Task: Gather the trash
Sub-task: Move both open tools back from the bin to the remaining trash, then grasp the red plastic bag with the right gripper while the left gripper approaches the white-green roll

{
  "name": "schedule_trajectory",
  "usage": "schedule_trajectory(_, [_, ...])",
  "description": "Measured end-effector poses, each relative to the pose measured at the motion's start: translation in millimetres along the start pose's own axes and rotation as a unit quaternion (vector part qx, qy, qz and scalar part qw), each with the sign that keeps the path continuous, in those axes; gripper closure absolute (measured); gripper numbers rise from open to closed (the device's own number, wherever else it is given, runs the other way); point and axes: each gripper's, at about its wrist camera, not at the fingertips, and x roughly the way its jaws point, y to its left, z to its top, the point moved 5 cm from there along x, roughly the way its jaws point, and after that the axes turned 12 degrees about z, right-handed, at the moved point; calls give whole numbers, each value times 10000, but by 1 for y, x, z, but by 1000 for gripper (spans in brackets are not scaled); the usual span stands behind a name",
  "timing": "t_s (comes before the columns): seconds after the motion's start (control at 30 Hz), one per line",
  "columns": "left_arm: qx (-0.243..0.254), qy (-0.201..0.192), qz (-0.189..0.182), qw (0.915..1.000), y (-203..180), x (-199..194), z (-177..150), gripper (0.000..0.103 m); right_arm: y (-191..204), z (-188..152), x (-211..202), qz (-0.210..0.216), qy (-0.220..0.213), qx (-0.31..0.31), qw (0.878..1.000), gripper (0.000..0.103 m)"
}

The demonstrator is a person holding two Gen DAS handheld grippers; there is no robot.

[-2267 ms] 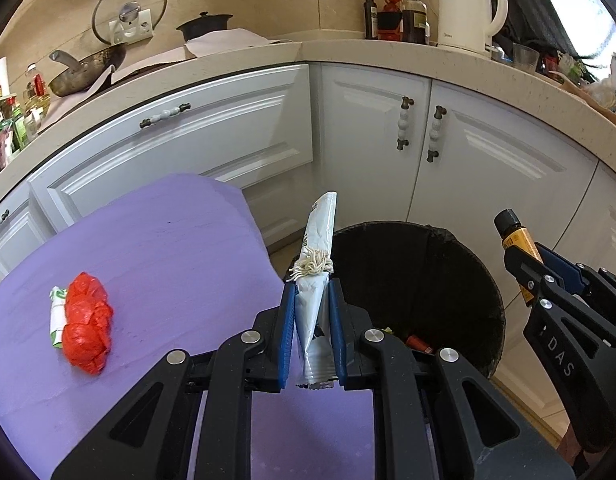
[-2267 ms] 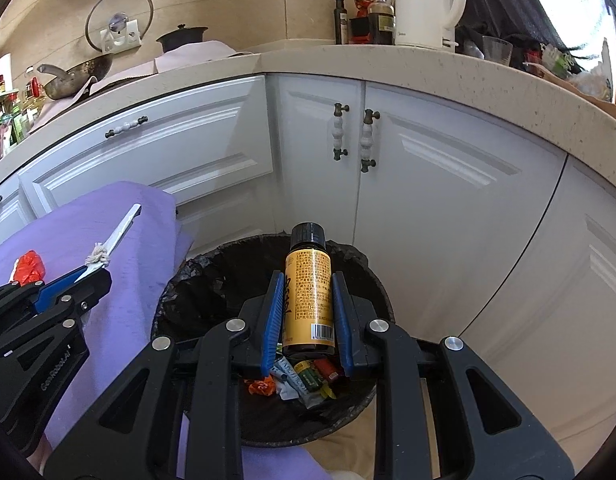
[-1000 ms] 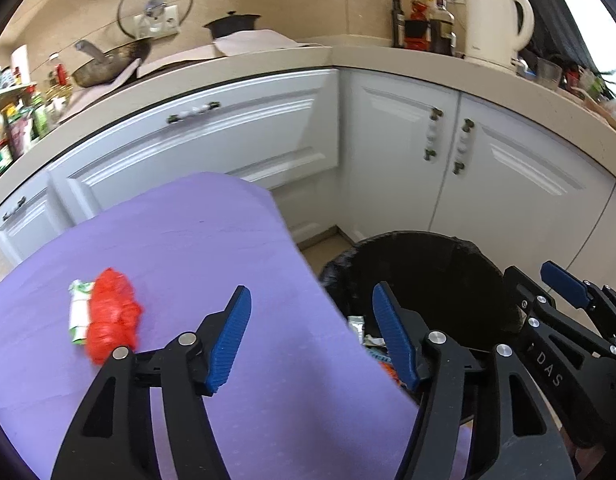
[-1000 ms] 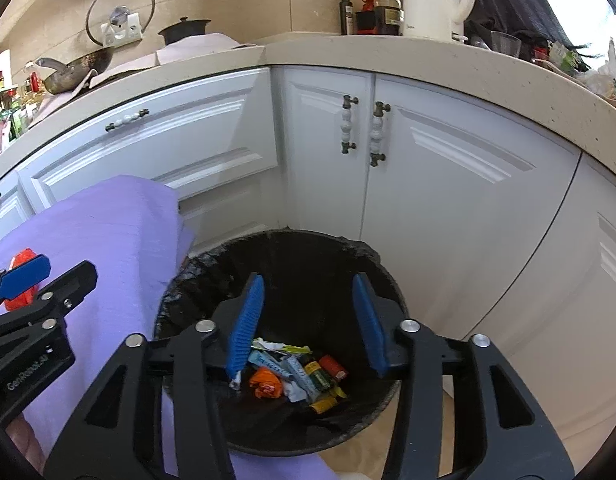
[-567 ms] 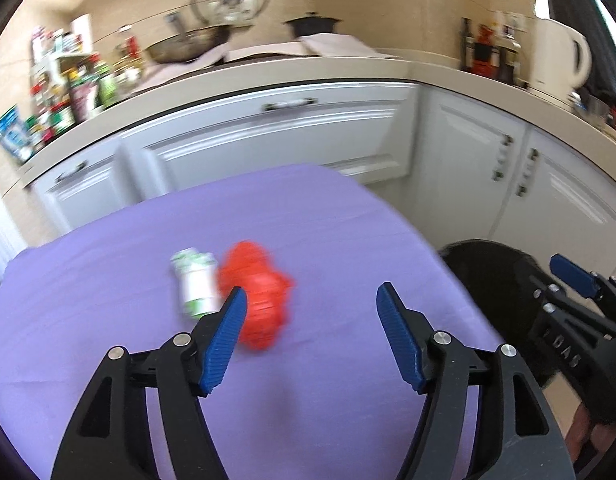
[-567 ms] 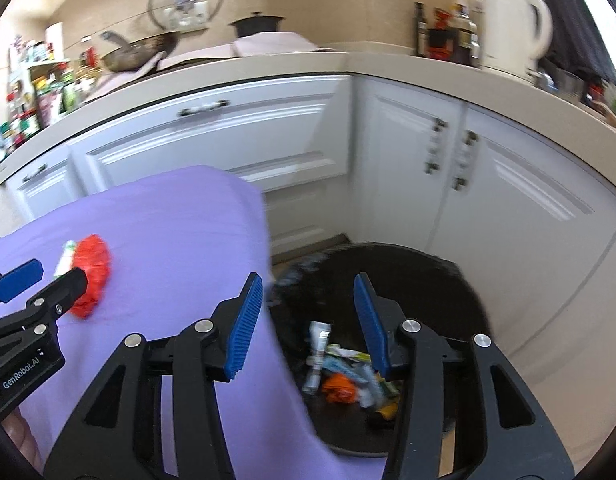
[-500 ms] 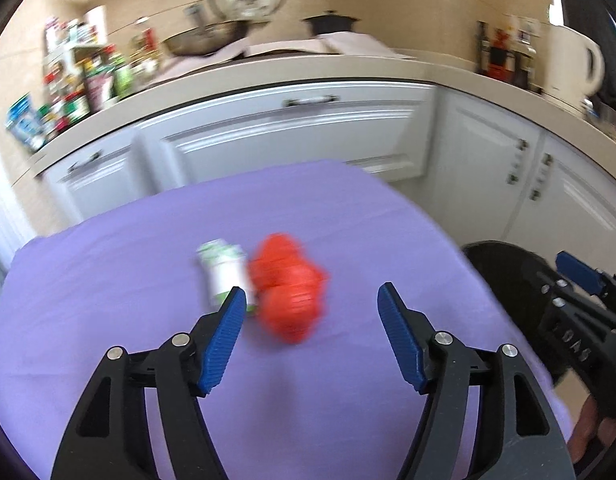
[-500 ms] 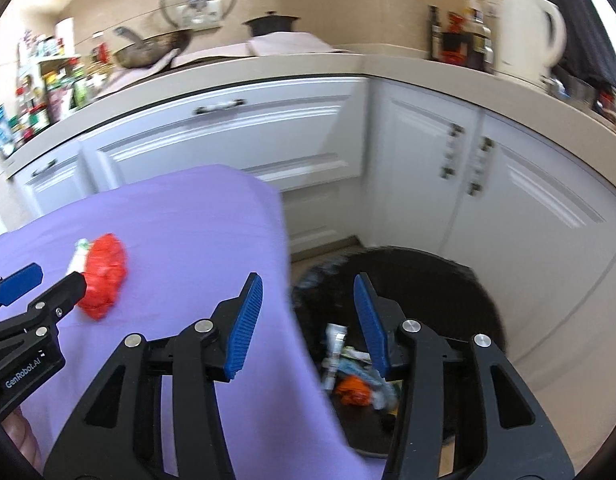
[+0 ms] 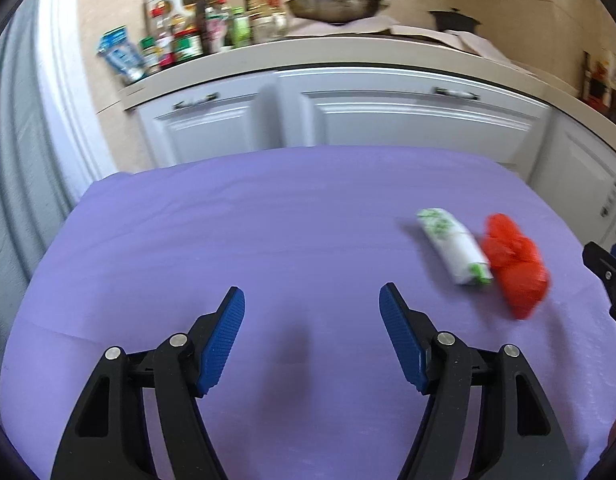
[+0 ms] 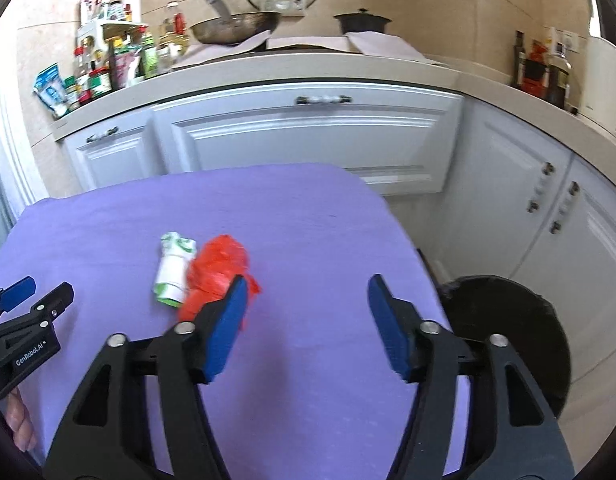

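Purple cloth-covered worktop [image 9: 268, 216] carrying two pieces of trash.

A white rolled paper packet with green print [image 9: 454, 251] and a crumpled red plastic bag [image 9: 514, 266] are lying directly on the purple cloth, touching side by side, toward the worktop's right part in the left wrist view; in the right wrist view the packet [image 10: 174, 268] is lying left of the bag [image 10: 216, 272].

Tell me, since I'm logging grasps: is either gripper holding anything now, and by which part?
Nothing is held. The left gripper and right gripper are both open and empty above the purple cloth.
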Motion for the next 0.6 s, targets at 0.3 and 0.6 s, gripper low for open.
schedule_trajectory(0.3, [-307, 115, 240, 9992, 34, 18, 2, 33, 29, 2, 39, 232, 386, -149, 9989, 36])
schedule_trajectory(0.6, [-235, 208, 72, 9995, 20, 24, 3, 31, 30, -12, 66, 437, 874, -2, 9952, 57])
